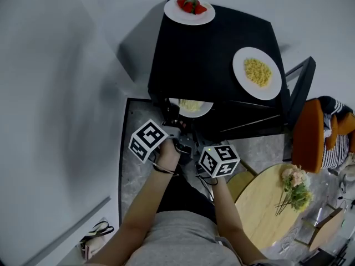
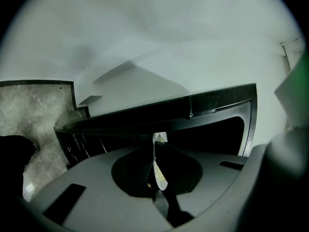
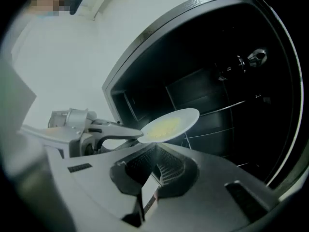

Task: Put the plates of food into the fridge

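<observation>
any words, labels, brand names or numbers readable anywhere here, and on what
No text can be read in any view.
Left cube and right cube: black and white square code patterns only, no letters or digits.
Fridge: no brand or label showing.
Strawberry plate, plate of yellow food, plate at the fridge opening: plain white, no print.

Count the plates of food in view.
3: strawberry plate, fridge top's far edge; yellow-food plate, its right side; third plate in the left gripper's jaws. Fridge interior may hide more.
</observation>
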Motion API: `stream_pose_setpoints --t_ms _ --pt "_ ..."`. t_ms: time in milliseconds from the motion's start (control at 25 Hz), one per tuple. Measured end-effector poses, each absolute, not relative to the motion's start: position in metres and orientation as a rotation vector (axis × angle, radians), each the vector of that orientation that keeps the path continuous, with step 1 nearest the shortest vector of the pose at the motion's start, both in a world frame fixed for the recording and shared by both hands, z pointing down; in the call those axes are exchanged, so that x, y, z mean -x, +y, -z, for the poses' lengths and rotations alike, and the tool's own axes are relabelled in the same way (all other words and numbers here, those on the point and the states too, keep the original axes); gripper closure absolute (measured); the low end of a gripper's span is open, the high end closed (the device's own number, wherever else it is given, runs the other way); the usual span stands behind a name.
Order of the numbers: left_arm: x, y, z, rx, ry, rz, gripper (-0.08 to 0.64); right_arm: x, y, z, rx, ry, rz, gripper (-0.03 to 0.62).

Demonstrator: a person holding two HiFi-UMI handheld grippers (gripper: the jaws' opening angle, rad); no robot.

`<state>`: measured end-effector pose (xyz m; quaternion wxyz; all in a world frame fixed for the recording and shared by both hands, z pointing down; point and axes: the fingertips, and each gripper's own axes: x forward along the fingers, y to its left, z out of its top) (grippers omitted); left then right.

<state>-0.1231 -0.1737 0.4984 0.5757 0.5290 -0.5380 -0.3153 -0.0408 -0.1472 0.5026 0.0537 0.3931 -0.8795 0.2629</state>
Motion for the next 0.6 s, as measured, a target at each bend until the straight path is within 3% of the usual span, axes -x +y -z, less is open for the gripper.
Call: stream_pose_setpoints --t_ms 600 --pt "0.119 -0.165 -0.492 -1.395 -1.225 0.641 0.538 0.038 -0.197 -0.499 -1.298 -2.641 -0.761 0.578"
